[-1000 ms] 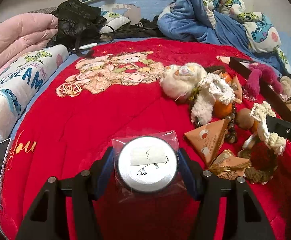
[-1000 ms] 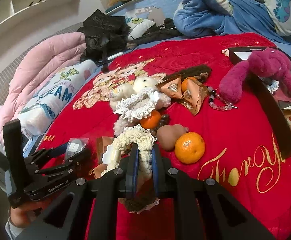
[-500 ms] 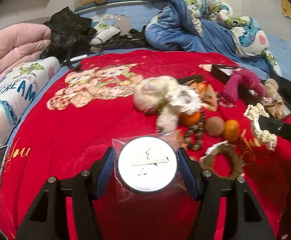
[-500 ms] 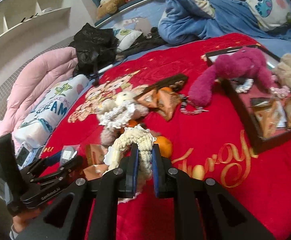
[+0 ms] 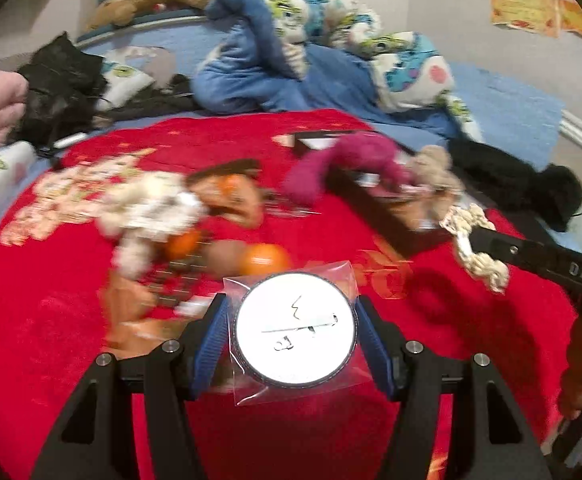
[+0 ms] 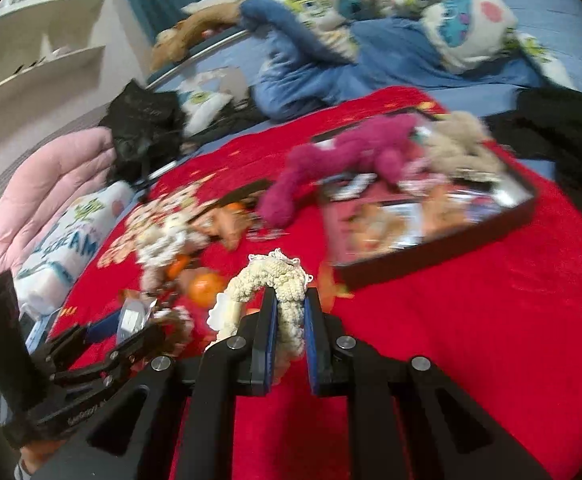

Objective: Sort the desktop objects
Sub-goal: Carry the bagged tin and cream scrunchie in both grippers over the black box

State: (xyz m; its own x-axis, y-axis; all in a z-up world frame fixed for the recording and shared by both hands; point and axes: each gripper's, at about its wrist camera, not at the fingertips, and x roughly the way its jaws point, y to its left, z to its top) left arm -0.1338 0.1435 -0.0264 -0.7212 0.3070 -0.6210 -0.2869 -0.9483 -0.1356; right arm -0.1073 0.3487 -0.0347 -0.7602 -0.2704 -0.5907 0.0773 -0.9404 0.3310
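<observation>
My left gripper is shut on a round silver tin in a clear bag, held above the red blanket. My right gripper is shut on a cream knitted ring; that ring also shows in the left wrist view. A dark tray holds a magenta plush, a beige plush and packets. A loose pile of oranges, a white knitted toy, beads and orange packets lies left of the tray. The left gripper also shows in the right wrist view.
A blue and patterned quilt is heaped behind the blanket. A pink duvet, a printed pillow and a black jacket lie at the left. Black cloth lies right of the tray.
Both grippers have swung to the right with their loads, toward the dark tray. The tray and plush toys now sit nearer the middle of both views. The scene is blurred by motion.
</observation>
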